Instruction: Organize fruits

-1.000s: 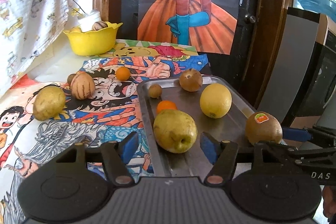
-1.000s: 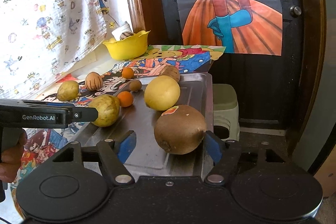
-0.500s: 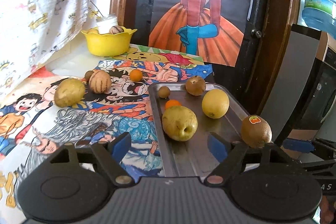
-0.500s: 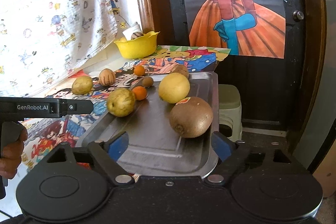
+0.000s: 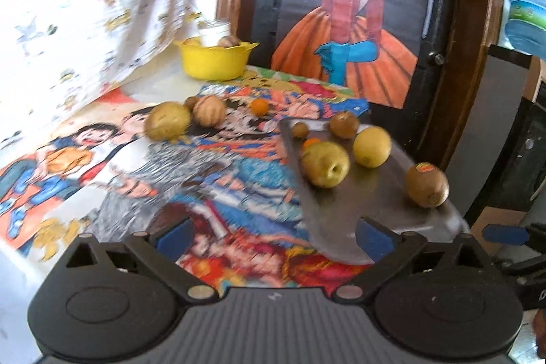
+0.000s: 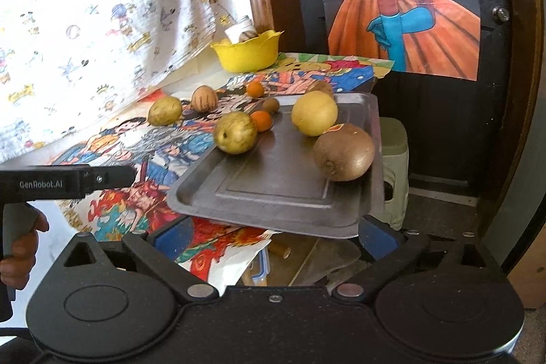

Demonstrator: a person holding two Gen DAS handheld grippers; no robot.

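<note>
The left gripper [image 5: 271,236] tilts downward over the cartoon cloth [image 5: 143,166], jaws just spread wide with nothing between them. To its right the right gripper [image 6: 269,234] tilts down likewise at the metal tray's [image 6: 273,210] near edge, jaws just opened, empty. The kiwi [image 6: 343,152] and pear [image 6: 235,132] rest on the tray.

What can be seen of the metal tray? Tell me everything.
The grey metal tray is a shallow rectangle with a raised rim, rounded corners and a stepped flat floor, dull and scuffed. It lies flat on the cartoon-printed table cover, its near corner jutting past the table edge. Six fruits rest on it, among them a brown kiwi with a sticker and a yellow lemon. Neither gripper touches it.
</note>
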